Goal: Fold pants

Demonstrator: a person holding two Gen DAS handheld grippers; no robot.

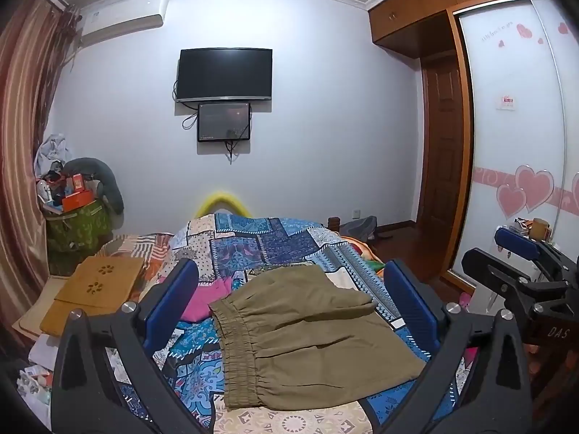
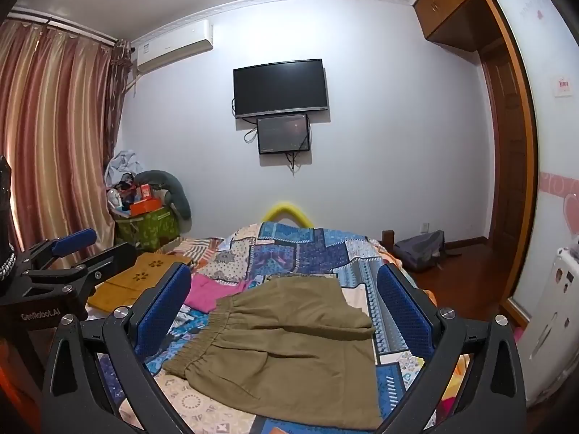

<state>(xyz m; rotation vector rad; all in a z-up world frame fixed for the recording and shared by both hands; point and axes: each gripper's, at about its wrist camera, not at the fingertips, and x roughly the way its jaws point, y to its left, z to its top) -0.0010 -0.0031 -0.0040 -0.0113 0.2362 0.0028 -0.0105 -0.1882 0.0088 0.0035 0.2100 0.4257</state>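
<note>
**Both grippers wide over the folded pants on the bed**

The left gripper (image 1: 291,296) hangs above the near part of the bed with its two blue fingers (image 1: 173,300) spread wide, and nothing is between them. In its view the olive pants (image 1: 307,340) lie flat on the quilt (image 1: 253,242), below and ahead of the gap between the fingers, not touching them. The elastic waistband is on the left side of the pants and runs from near to far. The cloth looks doubled over, with an upper layer that ends in a corner toward the right.

The right gripper (image 2: 284,307) is also wide, with empty space between its fingers. It hangs beside the left one, and each shows at the edge of the other's view. In the right wrist view the pants (image 2: 289,354) lie under and in front of this gap too, clear of both fingers.

Just beyond the waistband, a pink cloth (image 1: 206,300) lies on the quilt and touches the far left corner of the pants. To the left of the bed there is a wooden board (image 1: 97,282) with flower-shaped holes. Farther back a green bag (image 1: 77,224) full of things stands by the curtain (image 2: 54,137). On the far wall hangs a dark television (image 1: 224,74) with a smaller screen (image 1: 224,121) under it. A wardrobe (image 1: 517,126) with pink hearts stands on the right.
</note>
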